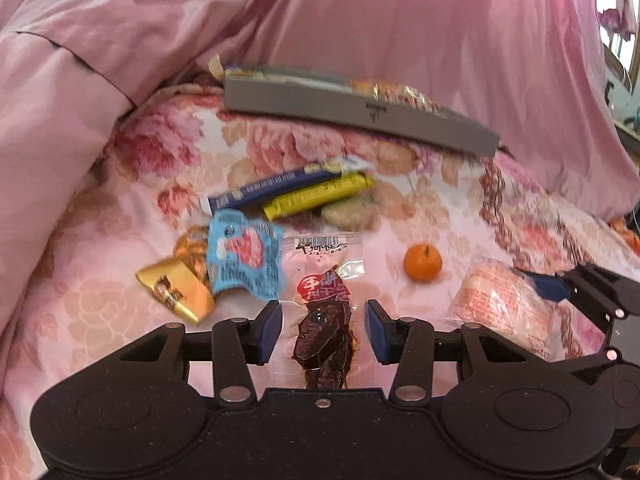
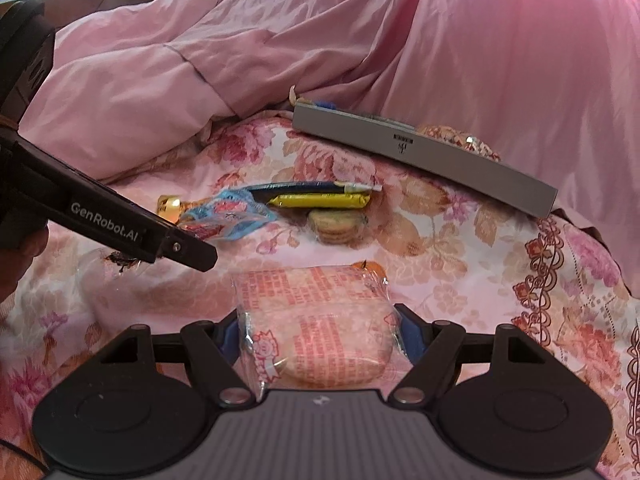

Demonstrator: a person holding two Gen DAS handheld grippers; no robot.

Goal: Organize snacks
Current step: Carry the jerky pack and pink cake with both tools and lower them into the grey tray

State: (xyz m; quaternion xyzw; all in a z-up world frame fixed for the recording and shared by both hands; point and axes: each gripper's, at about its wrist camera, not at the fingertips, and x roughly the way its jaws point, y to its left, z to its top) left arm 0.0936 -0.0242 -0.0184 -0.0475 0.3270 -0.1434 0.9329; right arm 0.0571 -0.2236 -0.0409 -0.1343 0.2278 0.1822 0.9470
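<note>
2 close wrist views angled down along tongs, both sharing the gray box (image 1: 360,114) (image 2: 424,160).

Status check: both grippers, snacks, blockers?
Left hand-held gripper open astride jerky packet. Right hand-held gripper shut on pink bread pack. Nothing blocking grey box.

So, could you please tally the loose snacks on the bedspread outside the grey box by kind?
Stick tubes: 2, blue and yellow
Flat packets: 4, gold, light blue, clear jerky, pink
Round biscuits: 1 stack
Oranges: 1
Total: 8
</note>
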